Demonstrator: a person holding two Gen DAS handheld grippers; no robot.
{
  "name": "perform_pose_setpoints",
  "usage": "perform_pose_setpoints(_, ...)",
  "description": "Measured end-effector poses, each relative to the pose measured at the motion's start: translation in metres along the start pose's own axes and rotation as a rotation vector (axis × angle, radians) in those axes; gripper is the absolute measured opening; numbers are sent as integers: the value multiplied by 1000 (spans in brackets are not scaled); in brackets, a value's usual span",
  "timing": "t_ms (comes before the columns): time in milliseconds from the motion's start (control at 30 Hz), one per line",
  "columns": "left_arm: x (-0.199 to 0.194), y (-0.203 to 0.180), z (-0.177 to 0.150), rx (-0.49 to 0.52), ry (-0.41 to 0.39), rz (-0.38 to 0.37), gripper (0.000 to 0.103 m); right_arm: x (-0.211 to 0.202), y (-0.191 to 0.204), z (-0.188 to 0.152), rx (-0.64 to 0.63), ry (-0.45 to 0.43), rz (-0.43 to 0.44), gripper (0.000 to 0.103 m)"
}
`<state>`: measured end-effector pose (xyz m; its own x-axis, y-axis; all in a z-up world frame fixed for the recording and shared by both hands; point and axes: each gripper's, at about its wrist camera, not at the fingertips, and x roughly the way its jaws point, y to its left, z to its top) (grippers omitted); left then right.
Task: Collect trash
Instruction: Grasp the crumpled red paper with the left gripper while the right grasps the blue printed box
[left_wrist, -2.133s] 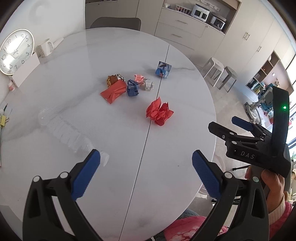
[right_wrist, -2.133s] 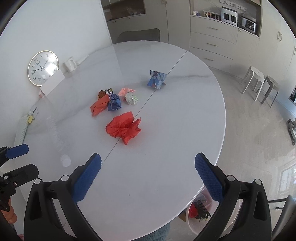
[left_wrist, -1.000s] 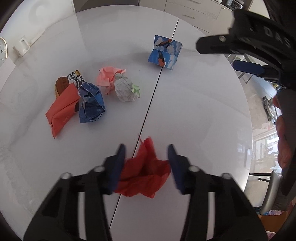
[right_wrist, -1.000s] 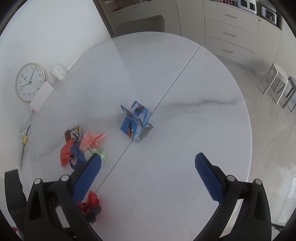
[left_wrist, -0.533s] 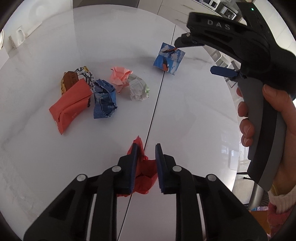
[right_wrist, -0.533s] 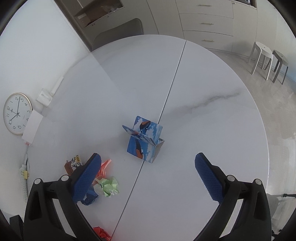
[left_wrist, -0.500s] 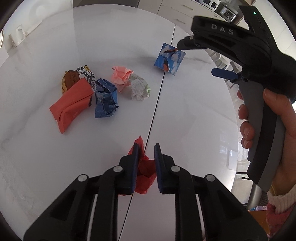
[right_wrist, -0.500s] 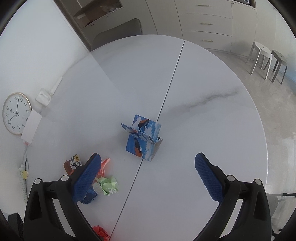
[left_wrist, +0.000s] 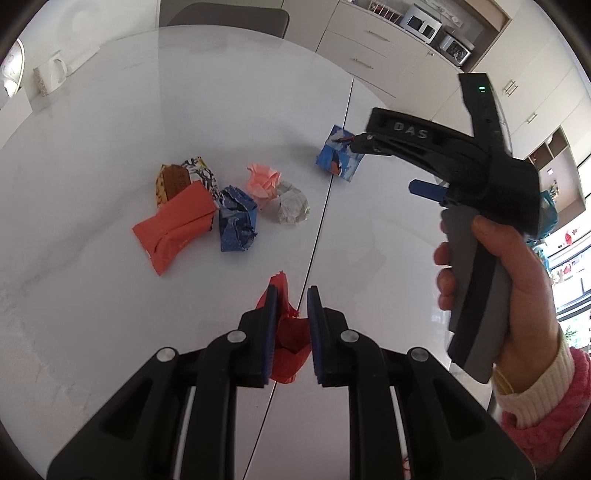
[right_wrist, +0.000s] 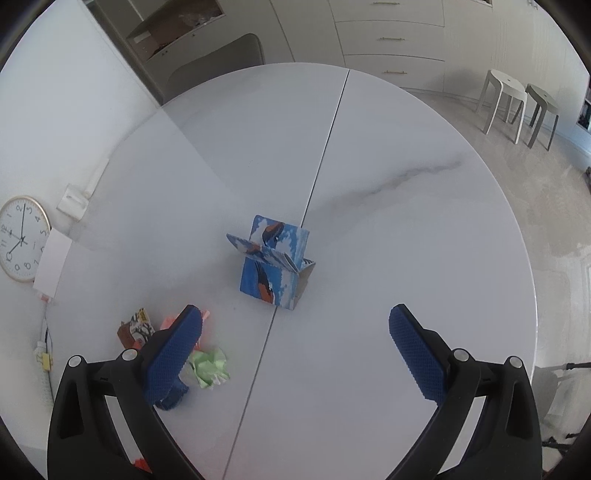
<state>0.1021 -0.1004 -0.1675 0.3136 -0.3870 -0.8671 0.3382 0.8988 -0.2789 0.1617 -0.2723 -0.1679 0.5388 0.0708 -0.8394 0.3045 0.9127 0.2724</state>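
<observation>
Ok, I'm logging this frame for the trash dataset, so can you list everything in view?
Red crumpled paper: 1, red, between the left gripper's fingers, near table edge.
Orange-red wrapper: 1, table middle-left.
Brown patterned packet: 1, brown, yellow and black-white, behind the wrapper.
Blue crumpled paper: 1, beside the wrapper.
Pink crumpled paper: 1, behind the pale wad.
Pale crumpled paper: 1, white-green, near the seam.
Bird-print carton: 1, blue, flaps open, on the seam.
Table: 1, white marble, round.
Clock: 1, white, against wall.
Mug: 1, white, far edge.
Stools: 2, grey-white, floor.
Left gripper: shut on red paper.
Right gripper: open, over the carton.
Right hand: 1, pink sleeve.
</observation>
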Motion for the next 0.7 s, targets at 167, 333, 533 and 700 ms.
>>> perform_pose_setpoints(167,-18,1,9,22,-33,10,16,19,17,16,99,-32,-67,100)
perform_pose_setpoints(333,-19,14,20,10,-39,-11,16,41,31,24,130,-43,-172,100)
perform_pose_setpoints(533,-16,27,21,1,-36,-18,16,65,38,19,72,-9,-222,59)
perform_pose_setpoints(700,-17,31,22,-13,-38,-20,16,65,38,17,5,-8,-205,51)
